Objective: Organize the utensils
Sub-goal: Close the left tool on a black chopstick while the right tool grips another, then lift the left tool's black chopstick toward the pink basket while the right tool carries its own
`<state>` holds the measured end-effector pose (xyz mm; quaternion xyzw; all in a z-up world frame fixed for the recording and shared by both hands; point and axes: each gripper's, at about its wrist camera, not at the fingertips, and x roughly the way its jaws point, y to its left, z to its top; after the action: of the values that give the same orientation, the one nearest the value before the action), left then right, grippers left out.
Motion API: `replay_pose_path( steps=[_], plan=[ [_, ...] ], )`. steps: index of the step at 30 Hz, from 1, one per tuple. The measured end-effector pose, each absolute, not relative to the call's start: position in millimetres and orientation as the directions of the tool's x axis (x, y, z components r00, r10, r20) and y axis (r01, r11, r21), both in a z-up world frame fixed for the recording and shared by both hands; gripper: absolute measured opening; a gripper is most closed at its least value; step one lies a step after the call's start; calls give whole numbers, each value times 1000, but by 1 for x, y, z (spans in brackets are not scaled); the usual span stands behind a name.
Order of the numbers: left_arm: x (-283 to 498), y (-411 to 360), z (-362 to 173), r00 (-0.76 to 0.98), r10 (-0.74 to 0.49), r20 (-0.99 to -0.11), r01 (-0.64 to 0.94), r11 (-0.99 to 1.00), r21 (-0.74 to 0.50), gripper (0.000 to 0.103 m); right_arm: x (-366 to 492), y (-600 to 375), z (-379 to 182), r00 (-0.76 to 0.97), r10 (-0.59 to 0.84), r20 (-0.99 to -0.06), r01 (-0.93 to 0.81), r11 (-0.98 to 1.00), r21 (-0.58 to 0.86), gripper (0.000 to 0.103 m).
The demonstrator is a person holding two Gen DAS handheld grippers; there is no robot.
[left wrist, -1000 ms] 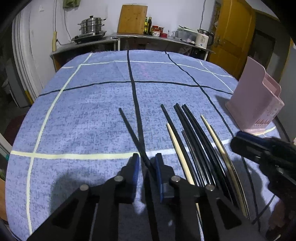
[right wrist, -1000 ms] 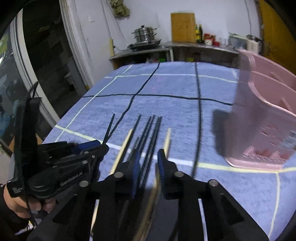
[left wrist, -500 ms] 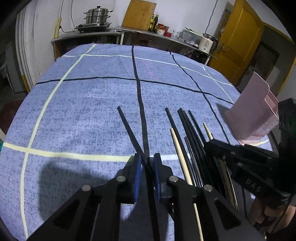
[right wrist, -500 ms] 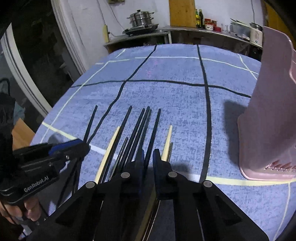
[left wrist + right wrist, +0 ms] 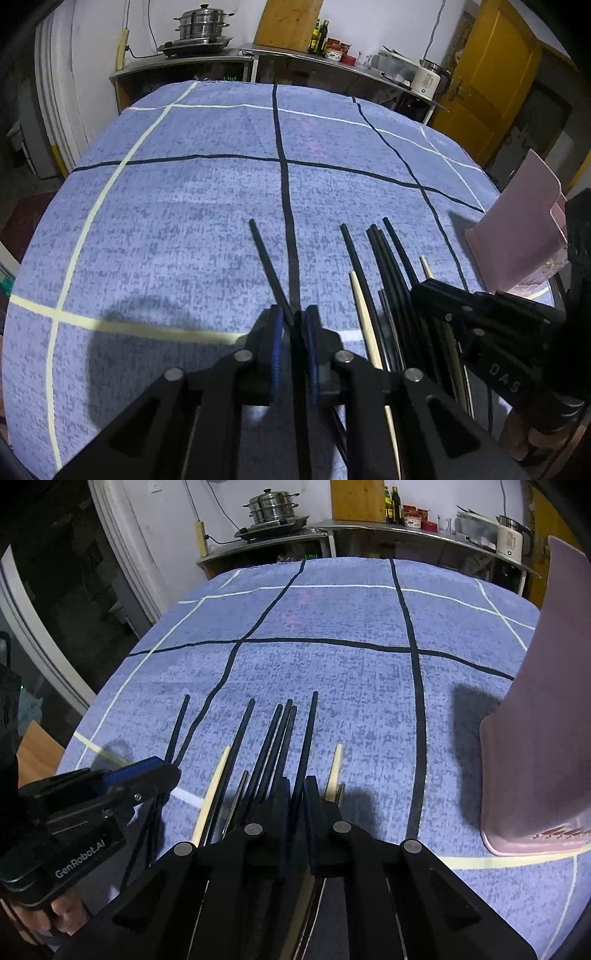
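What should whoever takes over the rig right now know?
Left gripper: jaws have just closed on the lone black chopstick, set apart left of the row.
Right gripper: jaws have just closed on a black chopstick in the row.
Pink holder stands right of the row on the blue cloth.
Done: both grasps.
Left: carry both to the holder, then the remaining black and pale chopsticks.

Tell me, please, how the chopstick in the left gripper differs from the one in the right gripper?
The left gripper has closed on a lone black chopstick lying apart from the bundle and angled across a dark cloth stripe. The right gripper has closed on the rightmost black chopstick of the bundle, lying roughly parallel to its neighbours, with a pale chopstick just beside it. Both are thin, black and pinched near the end nearest the person.
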<state>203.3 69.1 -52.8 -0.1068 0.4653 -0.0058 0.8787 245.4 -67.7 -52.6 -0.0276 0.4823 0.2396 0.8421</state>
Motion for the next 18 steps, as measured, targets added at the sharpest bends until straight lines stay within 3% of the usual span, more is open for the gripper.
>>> replay_pose_path(
  steps=[6, 18],
  plan=[
    [198, 72, -44, 581, -140, -802, -78, 971, -226, 7, 241, -76, -41, 427, 413, -805, -427, 876, 223, 6],
    [162, 69, 25, 683, -175, -709, -4, 970, -243, 6, 201, -98, 28, 519, 488, -702, -458, 852, 254, 6]
  ],
)
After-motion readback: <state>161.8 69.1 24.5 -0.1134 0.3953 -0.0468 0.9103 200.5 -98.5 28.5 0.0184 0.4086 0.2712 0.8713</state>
